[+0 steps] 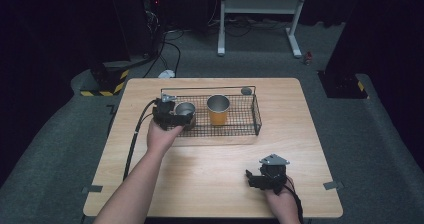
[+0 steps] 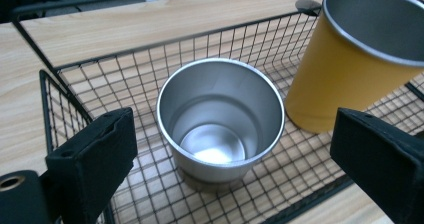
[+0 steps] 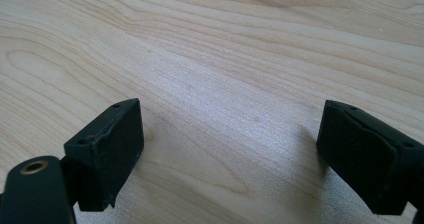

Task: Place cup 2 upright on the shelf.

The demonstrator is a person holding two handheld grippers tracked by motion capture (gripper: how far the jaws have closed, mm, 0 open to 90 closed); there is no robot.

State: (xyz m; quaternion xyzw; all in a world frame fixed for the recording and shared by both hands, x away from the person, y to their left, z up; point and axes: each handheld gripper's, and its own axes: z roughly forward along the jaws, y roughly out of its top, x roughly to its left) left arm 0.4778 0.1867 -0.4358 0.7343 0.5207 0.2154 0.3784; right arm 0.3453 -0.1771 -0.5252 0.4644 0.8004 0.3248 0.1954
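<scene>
A silver metal cup (image 2: pixel 220 119) stands upright in the left end of a black wire basket (image 2: pixel 65 79). An orange cup (image 2: pixel 360 54) with a steel lining stands beside it, toward the basket's middle. My left gripper (image 2: pixel 232 134) hovers at the basket's left end, open, and its jaws stand wide on either side of the silver cup (image 1: pixel 185 109) without touching it. In the high view the left gripper (image 1: pixel 170 115) sits just left of that cup, and the orange cup (image 1: pixel 218 110) is apart from it. My right gripper (image 1: pixel 257 178) rests open near the table's front right, with bare wood between its jaws (image 3: pixel 230 129).
The basket (image 1: pixel 242 121) lies at the back middle of the wooden table (image 1: pixel 210 164). A small dark round thing (image 1: pixel 246 90) sits at its back right corner. Beyond the table are a white desk frame (image 1: pixel 257 6), floor cables and yellow-black striped bases (image 1: pixel 107 86).
</scene>
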